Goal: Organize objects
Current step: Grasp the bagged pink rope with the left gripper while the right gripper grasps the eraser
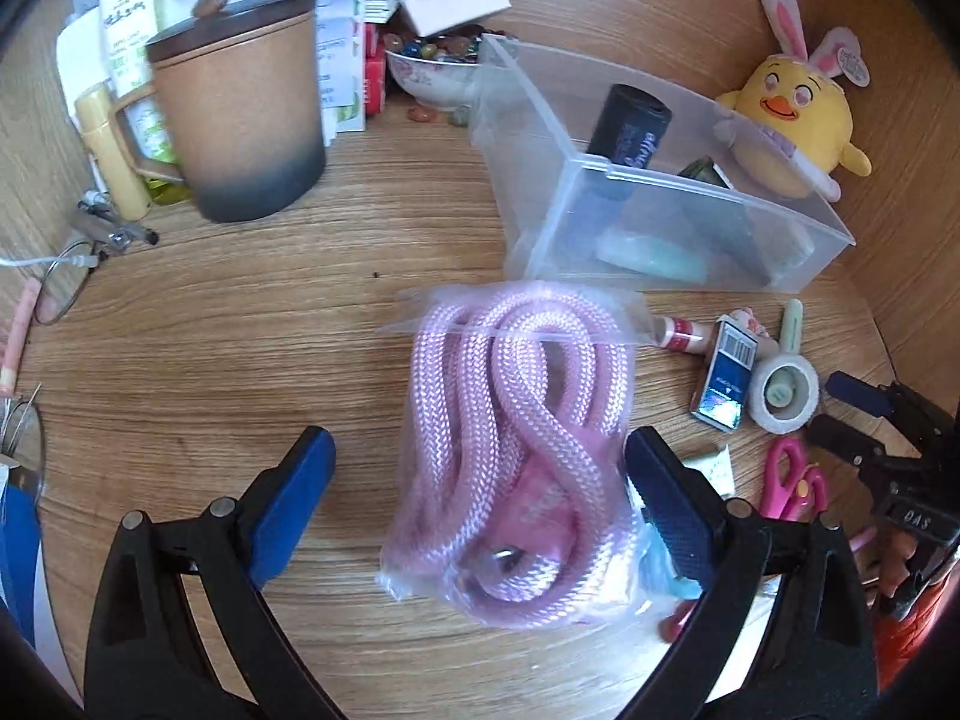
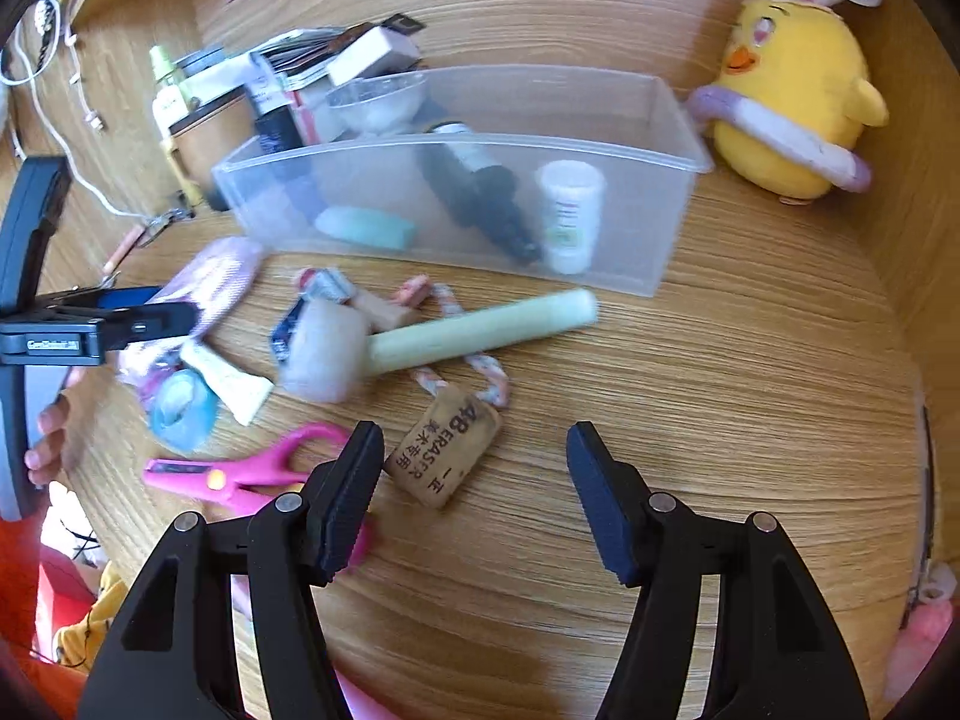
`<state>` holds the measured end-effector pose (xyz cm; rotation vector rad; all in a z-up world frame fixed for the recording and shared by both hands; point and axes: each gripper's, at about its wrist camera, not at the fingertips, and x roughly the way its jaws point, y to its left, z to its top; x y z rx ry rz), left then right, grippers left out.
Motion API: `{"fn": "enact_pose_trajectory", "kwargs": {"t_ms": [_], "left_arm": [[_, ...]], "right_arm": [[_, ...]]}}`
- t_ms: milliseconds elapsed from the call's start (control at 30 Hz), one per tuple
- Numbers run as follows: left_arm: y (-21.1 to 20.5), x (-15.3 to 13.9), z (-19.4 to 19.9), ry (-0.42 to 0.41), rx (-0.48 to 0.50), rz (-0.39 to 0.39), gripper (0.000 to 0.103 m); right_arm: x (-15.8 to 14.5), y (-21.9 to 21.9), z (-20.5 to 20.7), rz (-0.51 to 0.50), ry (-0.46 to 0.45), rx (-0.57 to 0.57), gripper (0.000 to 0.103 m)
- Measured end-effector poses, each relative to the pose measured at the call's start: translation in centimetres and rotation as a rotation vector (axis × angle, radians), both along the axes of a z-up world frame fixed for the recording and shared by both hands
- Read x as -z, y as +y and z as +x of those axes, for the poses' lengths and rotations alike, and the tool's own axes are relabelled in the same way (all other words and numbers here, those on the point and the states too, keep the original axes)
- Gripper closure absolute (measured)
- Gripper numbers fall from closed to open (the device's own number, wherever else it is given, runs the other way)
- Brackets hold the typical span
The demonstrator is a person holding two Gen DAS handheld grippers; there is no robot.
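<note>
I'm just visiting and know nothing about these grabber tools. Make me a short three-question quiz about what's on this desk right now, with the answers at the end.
1. True or false: the left gripper is clamped shut on the bag of pink rope.
2. Which of these lies inside the clear plastic bin? A) pink scissors B) white bottle C) eraser
3. Fill in: the plush toy beside the bin is a yellow ____ with bunny ears.

Key:
1. False: its fingers stand apart, either side of the bag.
2. B.
3. Chick.
</note>
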<state>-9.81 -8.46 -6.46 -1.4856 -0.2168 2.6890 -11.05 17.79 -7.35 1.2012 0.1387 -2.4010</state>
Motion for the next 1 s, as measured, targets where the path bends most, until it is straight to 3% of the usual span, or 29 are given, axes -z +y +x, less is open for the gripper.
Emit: {"fn": "enact_pose_trajectory", "kwargs": {"t_ms": [133, 333, 433, 467, 500, 533, 600, 767, 1000], "left_arm": [[-0.6, 0.3, -0.2, -0.009, -0.001, -0.013, 0.004], [0.3, 0.9, -1.3, -0.009, 0.039, -0.069, 0.004], [0.9, 1.0, -1.7, 0.012, 0.045, -0.107, 0.017], [0.9, 0.9, -1.6, 0.018, 0.044, -0.115, 0.023], [0.8, 0.7, -1.8, 0.021, 0.04, -0.119, 0.035], [0.6, 0.6, -1.7, 0.021, 0.039, -0.112, 0.039], [0.0, 0.6, -1.3, 0.028, 0.029, -0.067, 0.039], [-1.3, 0.1, -0.4, 0.058, -0.022, -0.045, 0.041], [-2.3, -3.2, 1.7, 0.169, -0.077, -0.025, 0.043]], "right_arm": [[0.0, 1.5, -0.3, 0.011, 0.014, 0.038, 0.049], [0.0, 1.4, -0.7, 0.043, 0.042, 0.04, 0.067], [0.0, 0.6, -0.5, 0.073, 0.062, 0.023, 0.081], [0.1, 0.3, -0.5, 0.082, 0.069, 0.021, 0.081], [0.1, 0.3, -0.4, 0.089, 0.076, 0.022, 0.081], [0.1, 0.4, -0.3, 0.089, 0.076, 0.025, 0.081], [0.1, 0.7, -0.3, 0.076, 0.072, 0.033, 0.081], [-0.9, 1.8, -0.3, 0.043, 0.088, 0.067, 0.081], [-2.9, 2.8, -0.2, -0.01, 0.129, 0.097, 0.081]]}}
